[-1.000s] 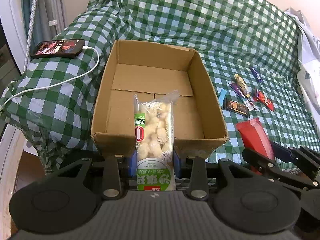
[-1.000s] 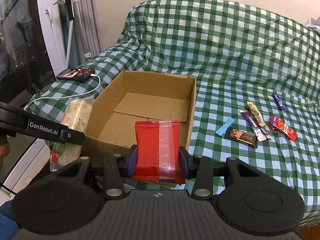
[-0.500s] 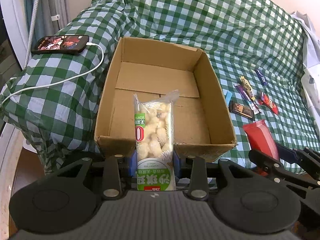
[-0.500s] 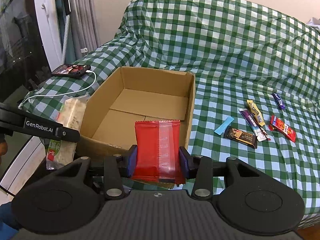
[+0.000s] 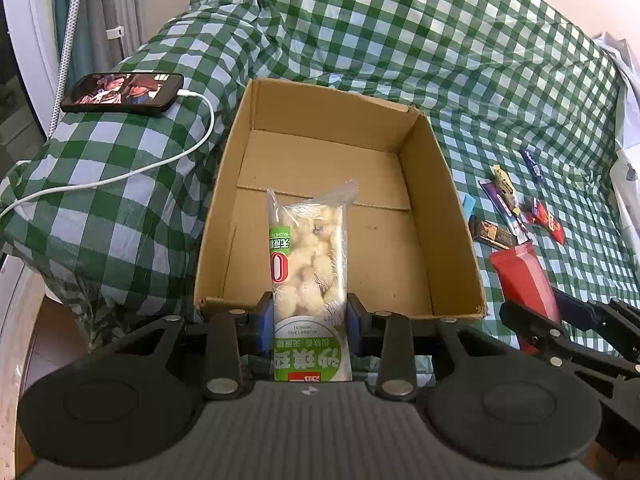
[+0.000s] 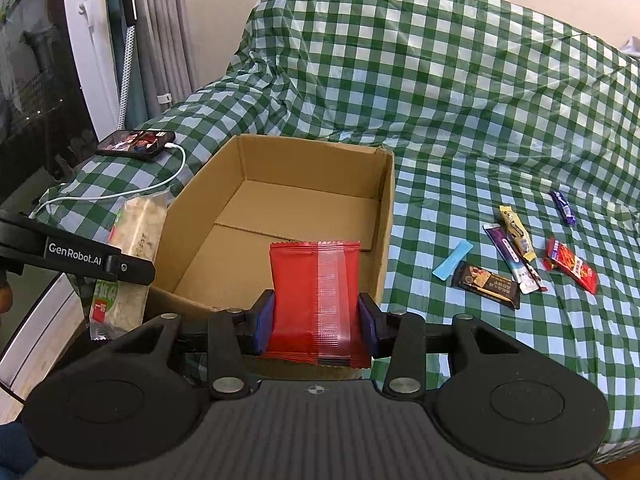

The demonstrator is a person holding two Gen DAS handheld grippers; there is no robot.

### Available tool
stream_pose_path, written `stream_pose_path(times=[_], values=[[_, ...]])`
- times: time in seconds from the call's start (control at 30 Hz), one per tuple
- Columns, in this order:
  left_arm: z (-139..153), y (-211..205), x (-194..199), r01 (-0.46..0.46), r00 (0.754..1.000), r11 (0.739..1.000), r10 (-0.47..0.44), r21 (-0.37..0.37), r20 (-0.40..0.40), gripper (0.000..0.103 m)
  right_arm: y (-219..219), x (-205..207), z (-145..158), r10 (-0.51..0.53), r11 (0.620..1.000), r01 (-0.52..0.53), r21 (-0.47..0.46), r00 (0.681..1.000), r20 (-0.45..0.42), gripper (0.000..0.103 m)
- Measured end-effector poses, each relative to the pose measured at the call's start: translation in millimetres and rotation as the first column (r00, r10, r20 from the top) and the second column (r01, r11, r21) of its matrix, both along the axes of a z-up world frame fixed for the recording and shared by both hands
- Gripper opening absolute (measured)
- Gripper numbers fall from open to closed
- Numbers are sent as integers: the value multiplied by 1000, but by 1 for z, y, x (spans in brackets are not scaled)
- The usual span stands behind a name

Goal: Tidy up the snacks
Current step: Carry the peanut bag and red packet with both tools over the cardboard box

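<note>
- One cardboard box (image 5: pixel 432 216) sits open on a bed covered in one green-and-white checked cloth (image 6: pixel 460 92); nothing lies on the floor of the box in either view.
- The left gripper (image 5: pixel 309 316) has its fingers (image 5: pixel 262 320) narrowed onto one clear packet of pale puffed snacks (image 5: pixel 308 268), which stands upright over the box's near edge.
- The right gripper (image 6: pixel 316 318) has its fingers (image 6: pixel 262 320) pressed against the two sides of one red packet (image 6: pixel 314 292), held upright at the box's near right corner.
- In the right wrist view the left gripper (image 6: pixel 80 258) shows at the left edge with the puffed snack packet (image 6: pixel 132 248) just outside the box's left wall.
- Six loose snacks lie on the cloth to the right of the box, close together: one light blue stick (image 6: pixel 453 259), one dark brown bar (image 6: pixel 486 285), one purple-and-white bar (image 6: pixel 510 258), one yellow bar (image 6: pixel 517 233), one red bar (image 6: pixel 572 266) and one dark blue bar (image 6: pixel 563 207).
- One phone (image 6: pixel 136 143) with a lit screen lies on the cloth left of the box, with one white cable (image 6: pixel 132 192) plugged into it.
</note>
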State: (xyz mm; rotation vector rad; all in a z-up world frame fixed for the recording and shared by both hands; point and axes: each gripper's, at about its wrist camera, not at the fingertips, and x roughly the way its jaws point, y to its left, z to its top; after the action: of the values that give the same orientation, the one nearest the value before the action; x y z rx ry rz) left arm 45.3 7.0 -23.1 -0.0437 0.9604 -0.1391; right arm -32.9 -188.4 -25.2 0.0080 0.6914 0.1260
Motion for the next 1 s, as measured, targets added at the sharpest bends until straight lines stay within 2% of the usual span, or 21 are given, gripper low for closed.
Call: stream_pose_path(times=[0.43,1.0], values=[[-6,-8,39,-9,1000,1000,9,-1,-12,40,-2,41,-7,11,1000,-11,23,1000,-27,45],[-29,-16,96,-24,998,1000,25,20,-60,40,0,100,-28,15,999,-11,50,996,-84,45]])
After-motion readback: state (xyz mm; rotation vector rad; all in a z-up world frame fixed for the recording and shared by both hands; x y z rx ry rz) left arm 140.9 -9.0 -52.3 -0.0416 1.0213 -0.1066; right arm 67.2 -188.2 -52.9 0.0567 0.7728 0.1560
